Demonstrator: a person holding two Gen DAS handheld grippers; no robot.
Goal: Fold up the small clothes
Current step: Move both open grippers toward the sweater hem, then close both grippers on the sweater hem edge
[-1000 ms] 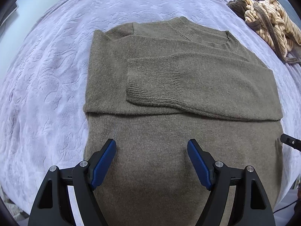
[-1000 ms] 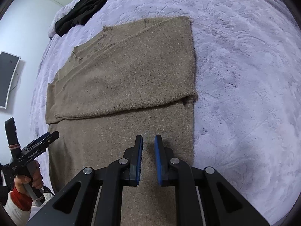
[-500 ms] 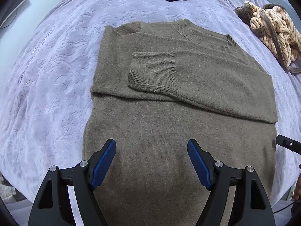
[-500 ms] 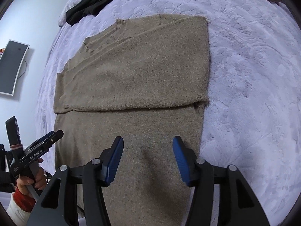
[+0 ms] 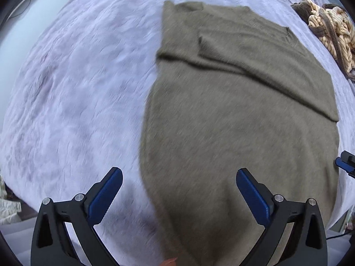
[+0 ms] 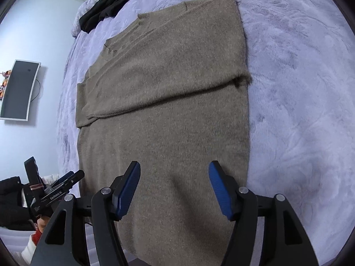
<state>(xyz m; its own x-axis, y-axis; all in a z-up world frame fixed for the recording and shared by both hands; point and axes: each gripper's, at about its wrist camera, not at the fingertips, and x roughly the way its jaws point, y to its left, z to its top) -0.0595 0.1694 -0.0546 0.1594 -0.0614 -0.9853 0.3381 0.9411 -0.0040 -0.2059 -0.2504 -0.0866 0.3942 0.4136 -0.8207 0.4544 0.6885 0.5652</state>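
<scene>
Lying flat on the bed (image 6: 299, 88), the brown sweater (image 6: 168, 115) has its sleeves folded in. Both the left gripper (image 5: 178, 196) and right gripper (image 6: 174, 187) are opening above it, holding nothing.

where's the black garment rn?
Right wrist view: the black garment lies top left at the bed's far end, beyond the sweater's collar, on the lilac blanket.

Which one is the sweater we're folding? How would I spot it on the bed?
Look at the big lilac fuzzy blanket covering the bed. Spread flat in the middle lies the olive-brown sweater, its sleeves folded across the chest. Unlike the crumpled black garment near the far edge and the bunched cream-striped clothing, it is smooth, plain and laid out.
</scene>
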